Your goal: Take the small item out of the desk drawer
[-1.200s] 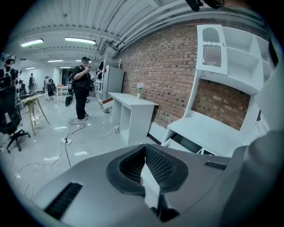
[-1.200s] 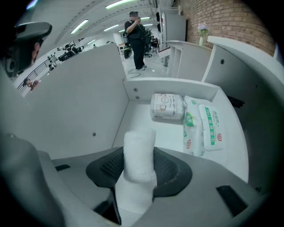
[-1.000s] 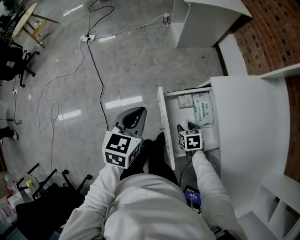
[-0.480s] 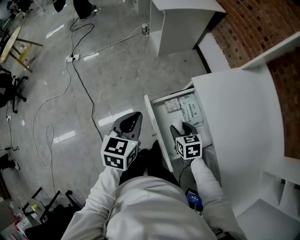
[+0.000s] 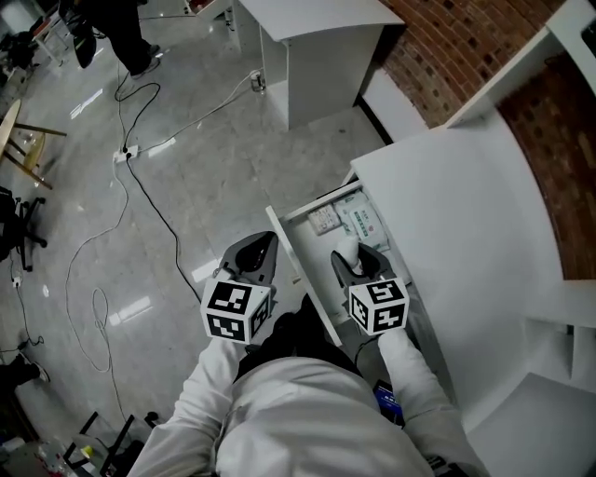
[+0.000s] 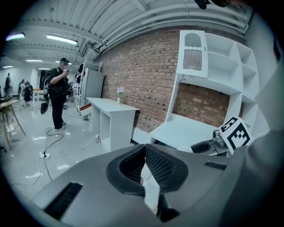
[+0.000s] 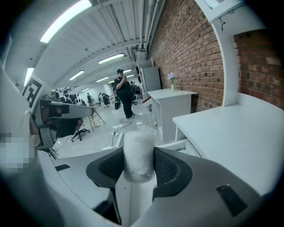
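Open desk drawer [image 5: 300, 272], white, pulled out toward the person. Two flat printed packets [image 5: 343, 220] lie side by side at its far end. White desk [image 5: 456, 214] runs to the right of it, top bare. White shelf unit [image 6: 213, 66] stands on the desk against a red brick wall [image 5: 447, 37]. Floor [image 5: 205, 177] is glossy grey tile, with a black cable [image 5: 160, 207] and a white one trailing to a power strip [image 5: 128, 152]. Farther off is a second white desk [image 5: 307, 28] with a small vase of flowers [image 6: 119, 94]. A person in dark clothes [image 6: 57, 95] stands beyond it.

Right gripper [image 5: 352, 259]: jaws well apart and clamped on a small white roll [image 7: 139, 150], wrapped like gauze and standing upright between the pads. Roll sits over the open drawer, just short of the packets.

Left gripper [image 5: 261, 250]: pads pressed together, nothing between them. It hangs over the floor just left of the drawer front.

Both arms in white sleeves [image 5: 200, 382] reach forward, grippers side by side, angled downward, marker cubes toward the head.
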`<state>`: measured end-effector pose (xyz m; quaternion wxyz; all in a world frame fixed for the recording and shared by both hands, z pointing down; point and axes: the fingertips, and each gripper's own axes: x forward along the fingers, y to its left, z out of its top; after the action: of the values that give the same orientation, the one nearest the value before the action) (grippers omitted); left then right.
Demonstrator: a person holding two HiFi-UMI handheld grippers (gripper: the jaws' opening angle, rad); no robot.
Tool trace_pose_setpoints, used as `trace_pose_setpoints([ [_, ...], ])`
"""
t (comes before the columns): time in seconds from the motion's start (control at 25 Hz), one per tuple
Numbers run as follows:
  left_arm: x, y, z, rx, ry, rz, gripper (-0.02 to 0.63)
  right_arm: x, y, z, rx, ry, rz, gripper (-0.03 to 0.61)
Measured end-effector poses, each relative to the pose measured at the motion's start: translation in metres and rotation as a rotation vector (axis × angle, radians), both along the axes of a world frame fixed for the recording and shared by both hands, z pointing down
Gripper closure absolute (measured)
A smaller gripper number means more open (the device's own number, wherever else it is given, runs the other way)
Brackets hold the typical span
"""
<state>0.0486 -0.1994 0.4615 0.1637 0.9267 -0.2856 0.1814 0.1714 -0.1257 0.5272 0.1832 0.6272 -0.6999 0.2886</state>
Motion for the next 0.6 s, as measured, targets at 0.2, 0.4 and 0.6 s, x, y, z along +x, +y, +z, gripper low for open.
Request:
trace_pose_setpoints([
  [0.2,0.010,0.003,-0.001,0.006,0.007,0.023,0.595,0.006,0.003,-0.028,0.074,-0.017,0.046,0.367],
  [0.4,0.017,0.005,-0.003,0.017,0.016,0.052,0.595,0.011,0.009,-0.059,0.145,-0.026,0.091,0.367],
  [0.6,0.023,0.008,-0.005,0.027,0.015,0.075,0.595,0.018,0.018,-0.085,0.209,-0.026,0.131,0.367],
])
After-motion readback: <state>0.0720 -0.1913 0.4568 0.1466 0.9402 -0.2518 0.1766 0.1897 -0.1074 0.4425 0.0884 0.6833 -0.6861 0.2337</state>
